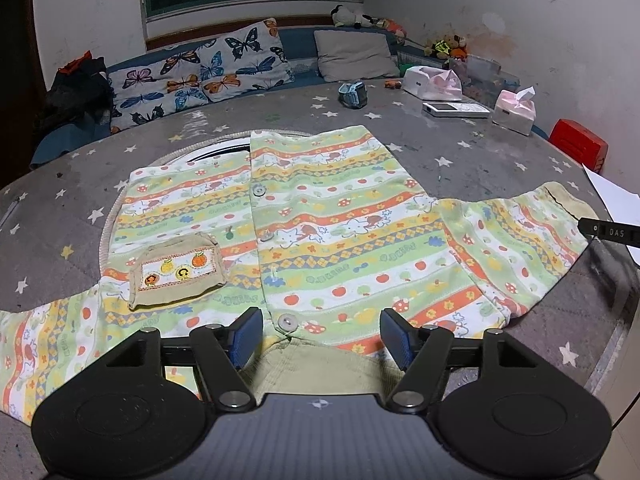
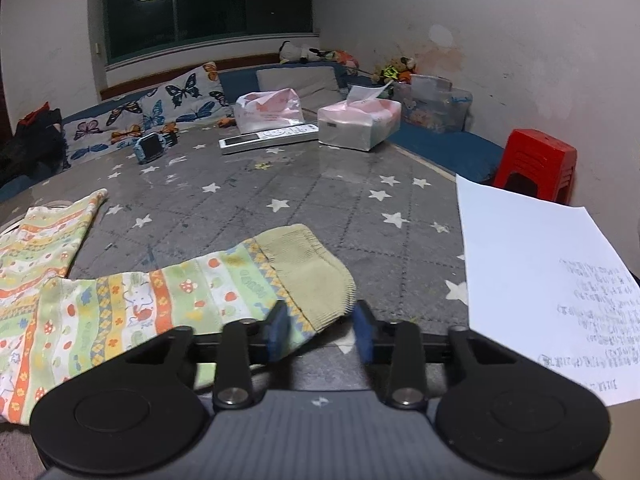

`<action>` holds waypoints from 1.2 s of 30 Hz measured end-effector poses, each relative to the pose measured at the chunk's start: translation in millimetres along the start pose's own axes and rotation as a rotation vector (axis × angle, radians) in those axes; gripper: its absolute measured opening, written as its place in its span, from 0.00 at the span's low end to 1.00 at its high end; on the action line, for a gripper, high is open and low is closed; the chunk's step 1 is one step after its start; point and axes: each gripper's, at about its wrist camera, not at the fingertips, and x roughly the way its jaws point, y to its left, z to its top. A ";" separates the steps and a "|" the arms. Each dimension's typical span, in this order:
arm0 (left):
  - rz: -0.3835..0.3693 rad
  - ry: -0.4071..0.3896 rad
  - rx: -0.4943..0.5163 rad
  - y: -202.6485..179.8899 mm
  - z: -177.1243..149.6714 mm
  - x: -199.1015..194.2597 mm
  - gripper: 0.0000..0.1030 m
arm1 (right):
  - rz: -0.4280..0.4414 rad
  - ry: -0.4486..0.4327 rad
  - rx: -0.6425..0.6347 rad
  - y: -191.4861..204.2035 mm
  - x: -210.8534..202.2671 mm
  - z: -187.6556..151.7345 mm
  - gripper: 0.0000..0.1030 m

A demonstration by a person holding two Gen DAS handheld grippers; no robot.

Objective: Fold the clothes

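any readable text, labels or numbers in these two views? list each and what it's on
"DAS": white letters on the right gripper, as seen from the left wrist view.
Printed sheet of paper: lines of text, too blurred to read.
Patterned shirt: small words in the stripes, too small to read.
Tissue packs: no legible print.

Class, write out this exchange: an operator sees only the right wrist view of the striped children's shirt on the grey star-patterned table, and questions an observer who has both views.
Operator: I see just one sleeve's beige ribbed cuff. How does the shirt's body lie?
Observer: The striped button-front shirt lies spread flat, front up, and its other sleeve is stretched out sideways.
Operator: Where is the left gripper?
Observer: The left gripper is open at the shirt's beige collar, which shows between its fingers.
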 end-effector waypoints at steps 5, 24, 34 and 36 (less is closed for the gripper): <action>0.013 0.005 0.007 -0.8 -0.6 0.3 0.70 | 0.037 -0.014 0.039 -1.8 -6.0 3.5 0.08; 0.164 -0.065 -0.190 87.8 -7.7 -28.9 0.75 | 0.504 -0.153 -0.117 112.3 -97.3 70.7 0.06; 0.195 -0.091 -0.295 133.4 -28.0 -47.0 0.75 | 0.739 -0.116 -0.322 241.6 -109.3 61.1 0.05; 0.190 -0.090 -0.304 137.0 -31.9 -48.3 0.74 | 0.770 -0.088 -0.363 265.6 -106.5 51.2 0.05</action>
